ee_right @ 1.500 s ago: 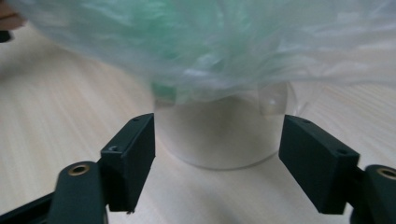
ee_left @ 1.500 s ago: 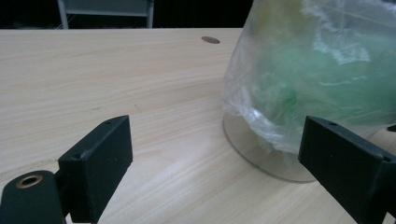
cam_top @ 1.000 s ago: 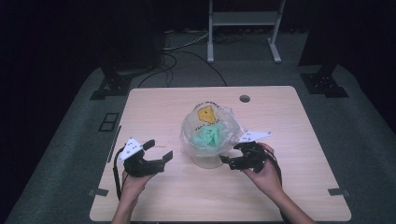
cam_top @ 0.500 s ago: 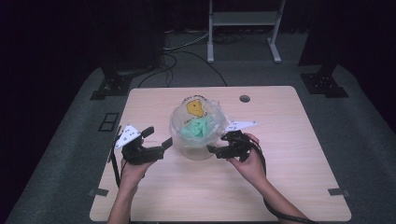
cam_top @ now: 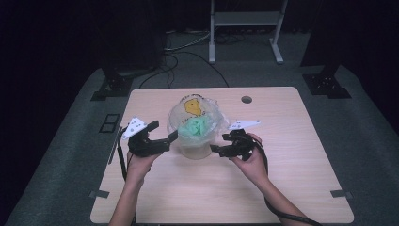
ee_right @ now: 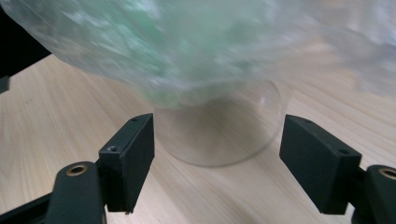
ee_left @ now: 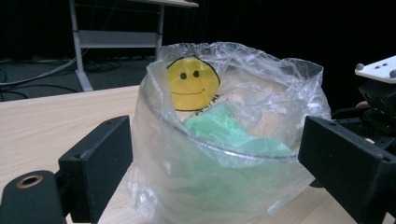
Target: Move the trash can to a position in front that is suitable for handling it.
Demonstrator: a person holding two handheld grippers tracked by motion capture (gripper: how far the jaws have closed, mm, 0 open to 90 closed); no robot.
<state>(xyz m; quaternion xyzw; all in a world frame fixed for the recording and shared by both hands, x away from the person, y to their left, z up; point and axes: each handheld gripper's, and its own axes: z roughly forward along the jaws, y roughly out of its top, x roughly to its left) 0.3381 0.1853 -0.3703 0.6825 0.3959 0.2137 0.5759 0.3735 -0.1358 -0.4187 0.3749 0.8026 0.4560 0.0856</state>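
Here both spread tools flank the blurred plastic bag point(ee_right: 196, 42), its container point(ee_right: 219, 135) half-hidden.

The place looks like a lab or a recording studio set up for tests, not a home. A bare wooden table point(cam_top: 282, 188) stands alone on grey carpet point(cam_top: 371, 155), with black curtains or darkness all around it. Black stand feet point(cam_top: 327, 84) sit at its far corners, and cables point(cam_top: 188, 52) trail over the floor behind. A white metal frame point(cam_top: 244, 23) stands at the back. Tape marks point(cam_top: 341, 193) stick to the table's edges, and a cable hole point(cam_top: 246, 99) is cut in its top.
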